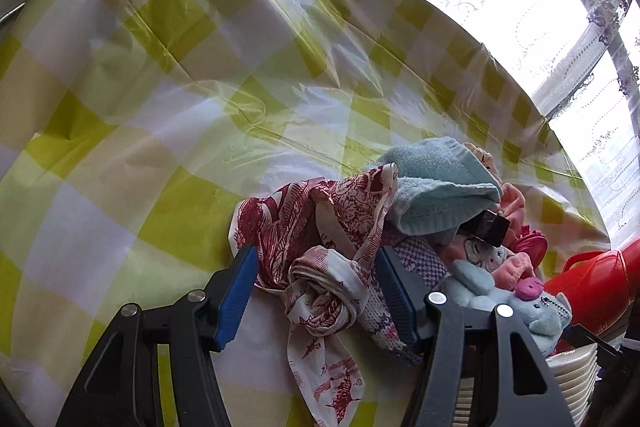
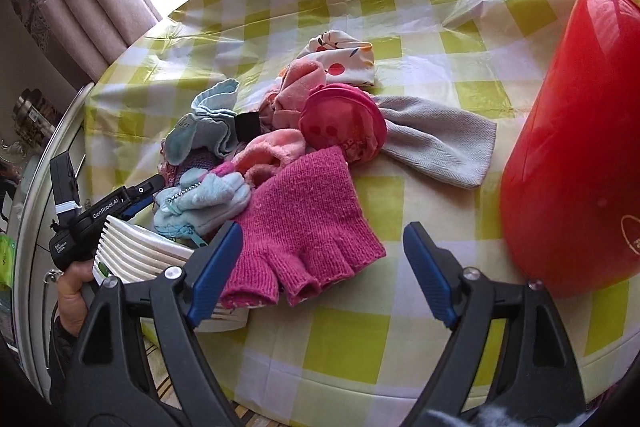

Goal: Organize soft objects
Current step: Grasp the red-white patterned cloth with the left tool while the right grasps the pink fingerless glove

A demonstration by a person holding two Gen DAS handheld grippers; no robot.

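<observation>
Patterned scarf [image 1: 320,247] between left gripper's [image 1: 316,291] open jaws.

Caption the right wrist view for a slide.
Open right tongs over a magenta knitted fingerless glove beside a glossy red plastic container.

One pink glove [image 2: 304,223], one grey cloth [image 2: 444,143], one red container [image 2: 572,147], two grippers.

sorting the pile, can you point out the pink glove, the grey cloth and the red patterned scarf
pink glove [image 2: 304,215], right wrist view, on the knit palm
grey cloth [image 2: 440,143], right wrist view, on the middle of its flat part
red patterned scarf [image 1: 320,255], left wrist view, on the bunched folds between the left gripper's fingers
</observation>
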